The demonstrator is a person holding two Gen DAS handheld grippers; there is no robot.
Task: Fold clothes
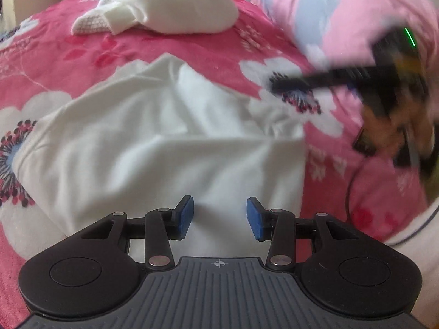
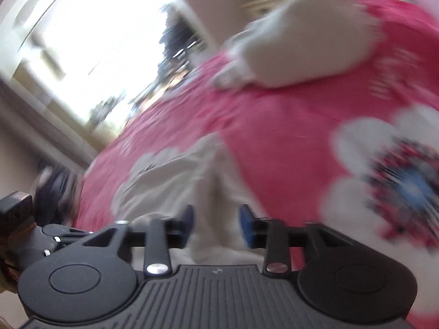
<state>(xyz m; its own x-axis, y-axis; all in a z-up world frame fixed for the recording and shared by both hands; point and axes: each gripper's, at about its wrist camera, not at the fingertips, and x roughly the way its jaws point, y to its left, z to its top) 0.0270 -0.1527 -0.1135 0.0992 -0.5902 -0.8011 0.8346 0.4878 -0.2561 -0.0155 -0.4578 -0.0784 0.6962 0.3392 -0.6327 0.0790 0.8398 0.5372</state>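
Note:
A white garment [image 1: 153, 137] lies partly folded and creased on the pink flowered bedspread [image 1: 225, 52]. My left gripper [image 1: 219, 216] is open, its blue pads just above the garment's near part, holding nothing. My right gripper shows blurred at the right of the left wrist view [image 1: 277, 82], over the bedspread beside the garment's right corner. In the right wrist view my right gripper [image 2: 216, 226] is open over the white garment [image 2: 175, 181], with cloth showing between the pads; the frame is motion-blurred.
A folded white garment [image 1: 170, 8] lies at the far side of the bed; it also shows in the right wrist view [image 2: 296, 44]. A pink and blue quilt [image 1: 343, 13] is heaped at the far right. A bright window [image 2: 90, 46] is beyond the bed.

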